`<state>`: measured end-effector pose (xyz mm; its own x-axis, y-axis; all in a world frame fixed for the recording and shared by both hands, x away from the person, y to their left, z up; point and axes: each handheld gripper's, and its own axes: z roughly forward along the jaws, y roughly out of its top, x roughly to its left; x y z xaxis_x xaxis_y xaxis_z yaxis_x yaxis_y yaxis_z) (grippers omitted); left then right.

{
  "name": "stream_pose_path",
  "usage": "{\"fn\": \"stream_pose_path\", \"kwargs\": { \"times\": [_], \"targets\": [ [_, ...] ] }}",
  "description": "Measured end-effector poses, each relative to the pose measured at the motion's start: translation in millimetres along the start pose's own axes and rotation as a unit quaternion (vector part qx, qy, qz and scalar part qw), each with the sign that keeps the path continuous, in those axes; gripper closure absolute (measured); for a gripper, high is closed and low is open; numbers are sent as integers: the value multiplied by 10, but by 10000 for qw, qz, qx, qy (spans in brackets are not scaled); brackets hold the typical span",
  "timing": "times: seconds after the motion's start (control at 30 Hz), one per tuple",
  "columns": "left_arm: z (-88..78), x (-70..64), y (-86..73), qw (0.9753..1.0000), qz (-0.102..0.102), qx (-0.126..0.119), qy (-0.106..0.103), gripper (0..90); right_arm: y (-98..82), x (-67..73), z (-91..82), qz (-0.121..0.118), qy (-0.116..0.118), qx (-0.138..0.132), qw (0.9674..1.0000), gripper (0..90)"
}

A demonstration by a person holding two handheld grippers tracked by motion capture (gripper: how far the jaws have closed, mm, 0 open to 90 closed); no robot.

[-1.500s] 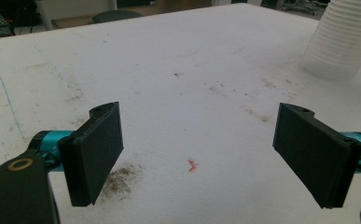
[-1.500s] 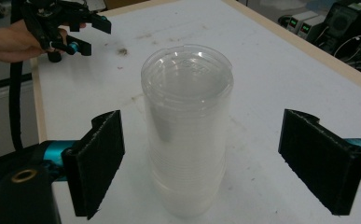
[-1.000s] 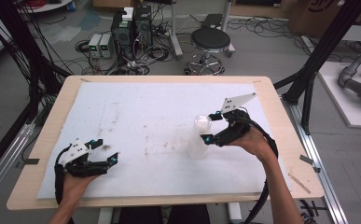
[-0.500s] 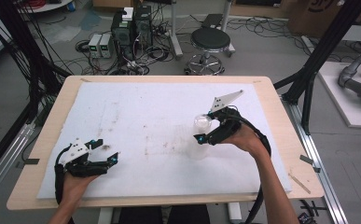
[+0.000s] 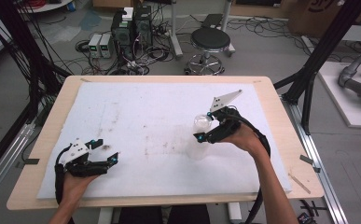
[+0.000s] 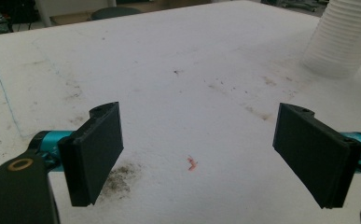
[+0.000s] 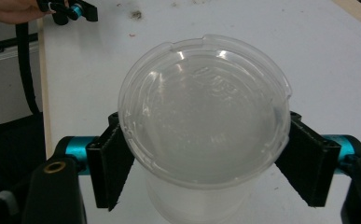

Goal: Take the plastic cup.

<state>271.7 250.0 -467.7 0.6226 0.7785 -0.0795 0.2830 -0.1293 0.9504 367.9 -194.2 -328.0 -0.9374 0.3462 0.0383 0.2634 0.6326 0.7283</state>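
Clear plastic is what we have between the jaws of the right hand-held gripper (image 7: 206, 161): a lidded, see-through container (image 7: 205, 126) standing upright on the white worktop (image 5: 136, 116), right of its middle in the high view. Against the earlier high views, the change is small but telling. The right hand has barely shifted, yet its jaws have just been closing, from wide open to drawn in at the container's two sides. In the right gripper view both black pads sit just under the lid's rim, one on each flank; they look to be touching or about to touch the wall, though the rim overhangs them and we cannot be sure they press yet. The container itself stands where it stood before.

The left hand-held gripper (image 6: 201, 154) has not moved from the near left part of the worktop; its jaws stand apart with nothing between them, over a small red fleck (image 6: 191, 163) and a dark smudge (image 6: 118, 173).

We judge that the reach is done and the grasp is being made. A little more squeeze should secure the container, and too much could buckle its thin wall or pop the lid.
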Motion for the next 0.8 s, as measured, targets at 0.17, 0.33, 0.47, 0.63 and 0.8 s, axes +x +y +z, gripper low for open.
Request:
{"fn": "stream_pose_path", "kwargs": {
  "times": [0.17,0.33,0.47,0.63,0.8],
  "targets": [
    [4,-1,0,10000,-17,9,-6,158,8,10,-10,-96,5,-9,10000,333],
    [3,-1,1,10000,-12,11,2,158,9,13,-15,-88,-32,-10,10000,338],
    [5,-2,1,10000,-23,16,-5,158,11,22,-15,-101,-25,-10,9999,339],
    [9,-4,1,10000,-25,16,1,158,15,33,-21,-117,-43,-18,9999,339],
    [9,0,3,10000,-11,40,-3,158,37,50,-37,-125,-53,-68,9999,353]
  ]
}}
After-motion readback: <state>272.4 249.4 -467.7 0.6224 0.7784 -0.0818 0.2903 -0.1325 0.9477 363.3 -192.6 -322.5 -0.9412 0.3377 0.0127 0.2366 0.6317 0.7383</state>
